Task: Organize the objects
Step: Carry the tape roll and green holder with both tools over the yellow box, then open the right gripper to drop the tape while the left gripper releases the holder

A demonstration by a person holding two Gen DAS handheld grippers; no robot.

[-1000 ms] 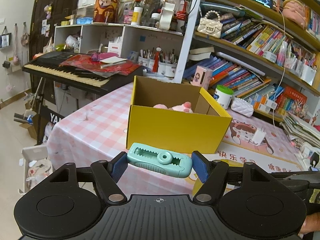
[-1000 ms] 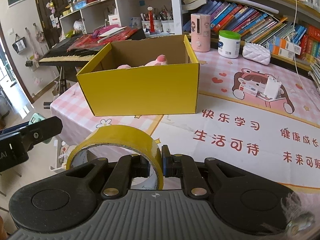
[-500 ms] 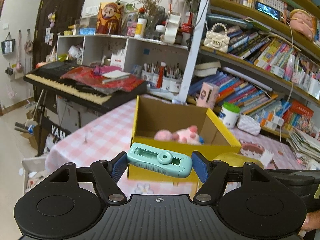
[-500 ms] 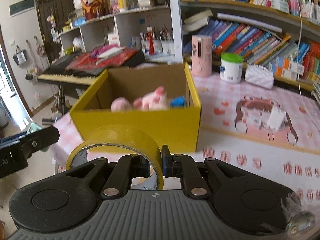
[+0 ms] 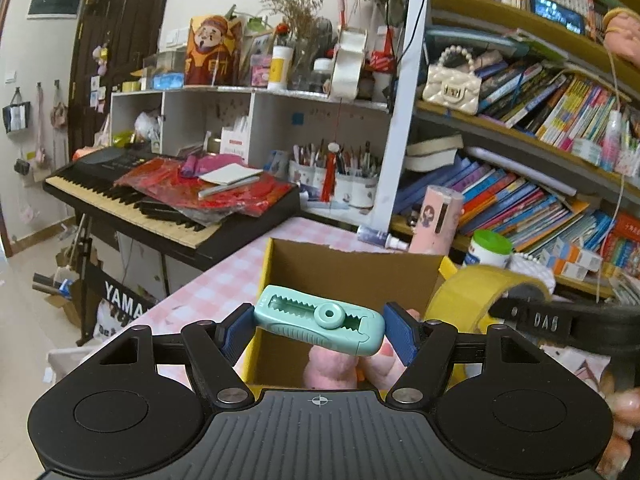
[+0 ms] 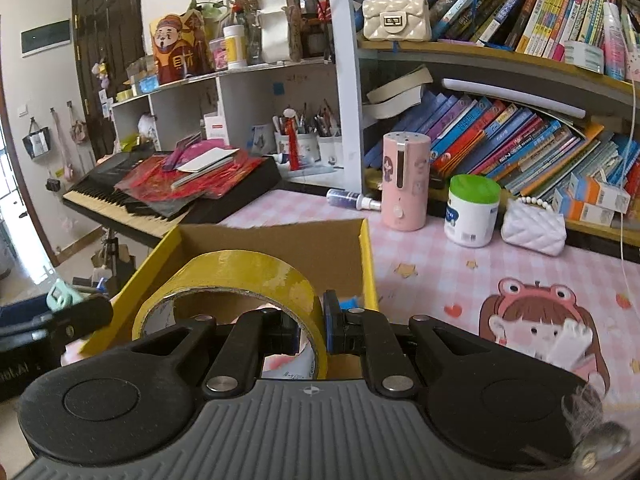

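My left gripper (image 5: pixel 320 326) is shut on a mint green utility knife (image 5: pixel 320 320), held crosswise between the blue pads above the open yellow cardboard box (image 5: pixel 264 264). A pink plush toy (image 5: pixel 332 368) lies inside the box under the knife. My right gripper (image 6: pixel 314 326) is shut on the wall of a yellow tape roll (image 6: pixel 240 272), which hangs over the same box (image 6: pixel 370 264). The tape roll (image 5: pixel 476 288) and right gripper also show at the right of the left wrist view. The left gripper with the knife (image 6: pixel 60 298) shows at the left edge of the right wrist view.
The box stands on a pink checked tablecloth (image 6: pixel 440 264). Behind it are a pink cylinder (image 6: pixel 406 180), a green-lidded jar (image 6: pixel 472 210), a small white purse (image 6: pixel 534 230) and crowded bookshelves (image 6: pixel 520 140). A keyboard piano (image 5: pixel 132 200) with red papers stands to the left.
Both grippers have moved forward and a little up, from in front of the box to over its opening. Their holds on the knife and the tape roll are unchanged.
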